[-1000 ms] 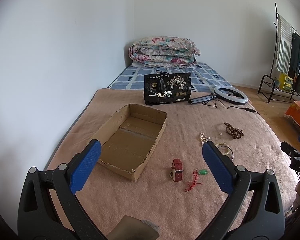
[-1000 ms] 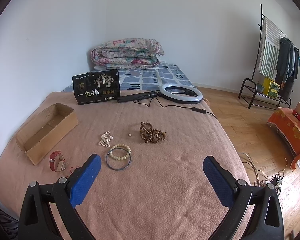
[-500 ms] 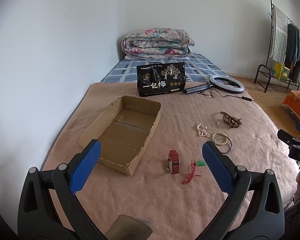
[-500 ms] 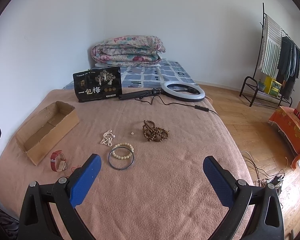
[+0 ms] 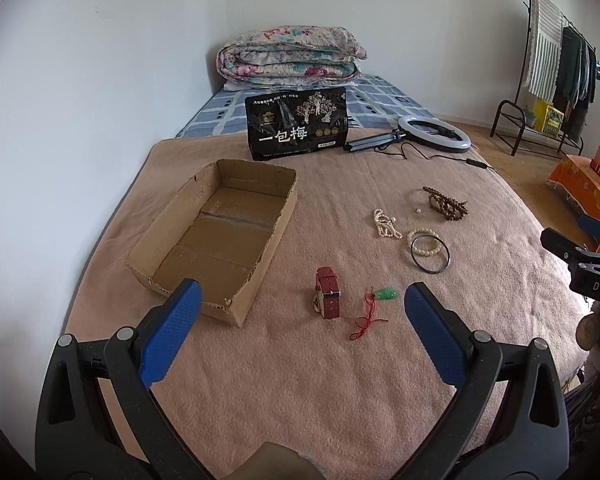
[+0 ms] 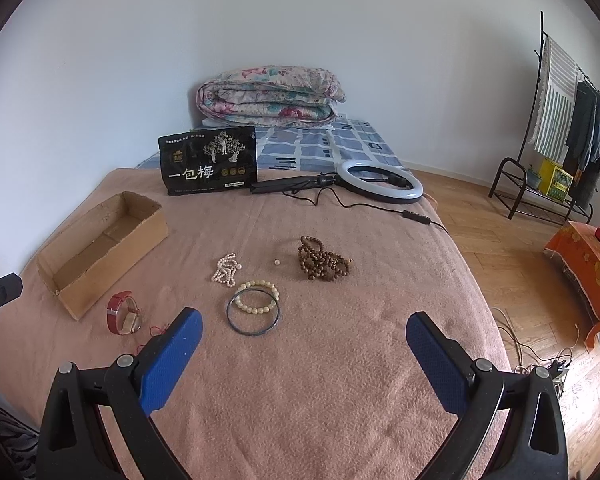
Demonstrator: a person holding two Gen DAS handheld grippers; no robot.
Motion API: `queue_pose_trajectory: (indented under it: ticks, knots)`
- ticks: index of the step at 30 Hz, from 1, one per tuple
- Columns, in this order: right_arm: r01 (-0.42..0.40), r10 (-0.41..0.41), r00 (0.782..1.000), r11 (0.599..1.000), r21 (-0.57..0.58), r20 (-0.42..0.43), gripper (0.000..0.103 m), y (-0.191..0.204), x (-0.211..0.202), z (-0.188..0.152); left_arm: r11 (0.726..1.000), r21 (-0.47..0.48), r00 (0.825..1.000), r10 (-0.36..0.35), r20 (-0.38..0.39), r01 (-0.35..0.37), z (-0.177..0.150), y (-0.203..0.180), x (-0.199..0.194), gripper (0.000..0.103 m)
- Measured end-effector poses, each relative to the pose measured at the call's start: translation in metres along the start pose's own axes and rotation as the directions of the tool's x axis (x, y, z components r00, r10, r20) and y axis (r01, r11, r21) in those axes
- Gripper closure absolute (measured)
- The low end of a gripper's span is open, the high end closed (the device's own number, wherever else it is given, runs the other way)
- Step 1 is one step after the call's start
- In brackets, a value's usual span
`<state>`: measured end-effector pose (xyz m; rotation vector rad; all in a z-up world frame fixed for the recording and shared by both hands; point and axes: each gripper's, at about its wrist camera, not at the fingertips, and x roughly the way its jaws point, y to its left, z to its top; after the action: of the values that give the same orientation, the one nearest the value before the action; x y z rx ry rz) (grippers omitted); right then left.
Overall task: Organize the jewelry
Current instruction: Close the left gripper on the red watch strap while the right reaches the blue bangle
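An empty cardboard box (image 5: pixel 216 236) (image 6: pixel 100 248) lies on the pink blanket at the left. A red-strapped watch (image 5: pixel 327 294) (image 6: pixel 122 314) and a green pendant on red cord (image 5: pixel 384 294) lie just right of it. Farther right lie a pearl strand (image 5: pixel 386 224) (image 6: pixel 226 268), a cream bead bracelet (image 5: pixel 422 242) (image 6: pixel 258 298) inside a dark bangle (image 5: pixel 430 254) (image 6: pixel 253 316), a loose bead (image 6: pixel 277 263) and brown prayer beads (image 5: pixel 446 204) (image 6: pixel 322 260). My left gripper (image 5: pixel 300 300) hovers open above the blanket near the watch. My right gripper (image 6: pixel 303 332) stands open short of the bangle.
A black snack bag (image 5: pixel 298 124) (image 6: pixel 208 162) stands behind the box. A ring light (image 5: pixel 434 132) (image 6: pixel 380 182) with its cable lies at the blanket's far edge. A folded quilt (image 5: pixel 290 54) sits at the back. The bed's right edge drops to a wooden floor (image 6: pixel 520 264).
Both cameras have dipped and edged slightly forward, so the jewelry sits a little lower and nearer in each view. Both grippers stay open and empty.
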<state>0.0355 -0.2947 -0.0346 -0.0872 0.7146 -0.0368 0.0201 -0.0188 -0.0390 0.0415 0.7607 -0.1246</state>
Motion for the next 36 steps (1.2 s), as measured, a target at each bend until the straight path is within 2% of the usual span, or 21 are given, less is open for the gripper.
queue_pose_trajectory:
  ticks: [6,10,12,19,21,23,25,27,28,29,33,36]
  knots:
    - [-0.061,0.061,0.998,0.997,0.051,0.002,0.000,-0.013,0.006,0.000,0.999,0.018,0.997,-0.045,-0.059,0.046,-0.009,-0.004,0.010,0.000]
    - [-0.032,0.031,0.999,0.999,-0.010,-0.022,0.000,-0.010,0.013,0.000,0.998,0.068,0.998,-0.006,-0.060,0.010,-0.015,-0.010,0.015,0.000]
    - [-0.040,0.038,0.998,0.998,-0.041,-0.045,0.000,-0.009,0.019,0.001,0.996,0.086,0.997,-0.012,-0.077,0.018,-0.017,-0.013,0.020,0.000]
    - [-0.112,0.100,0.988,0.989,-0.099,-0.116,0.000,-0.003,0.040,0.000,0.998,0.042,0.988,-0.050,-0.146,0.056,-0.026,-0.020,0.040,0.001]
    - [-0.125,0.108,0.985,0.985,-0.123,-0.137,0.000,0.000,0.048,-0.003,0.998,0.029,0.986,-0.056,-0.155,0.061,-0.031,-0.023,0.045,0.006]
    - [-0.134,0.112,0.981,0.982,-0.135,-0.156,0.001,0.002,0.057,-0.007,0.998,0.001,0.983,-0.064,-0.170,0.065,-0.033,-0.024,0.051,0.017]
    - [-0.151,0.127,0.977,0.979,-0.135,-0.173,0.001,0.003,0.066,-0.010,0.997,-0.038,0.982,-0.076,-0.173,0.071,-0.034,-0.023,0.057,0.019]
    - [-0.155,0.129,0.975,0.978,-0.138,-0.183,0.002,0.004,0.076,-0.011,0.995,-0.071,0.982,-0.083,-0.170,0.072,-0.035,-0.022,0.064,0.026]
    - [-0.156,0.129,0.974,0.978,-0.135,-0.189,0.004,0.004,0.080,-0.011,0.994,-0.085,0.982,-0.088,-0.168,0.074,-0.034,-0.023,0.067,0.035]
    - [-0.165,0.138,0.971,0.978,-0.128,-0.194,0.006,0.004,0.085,-0.011,0.992,-0.098,0.981,-0.096,-0.169,0.080,-0.034,-0.022,0.070,0.039]
    - [-0.202,0.178,0.960,0.975,-0.097,-0.215,0.007,0.008,0.106,-0.010,0.987,-0.124,0.978,-0.122,-0.170,0.102,-0.032,-0.025,0.084,0.040]
    - [-0.223,0.193,0.956,0.968,-0.115,-0.223,0.007,0.019,0.120,-0.014,0.983,-0.133,0.973,-0.148,-0.179,0.125,-0.029,-0.026,0.094,0.045]
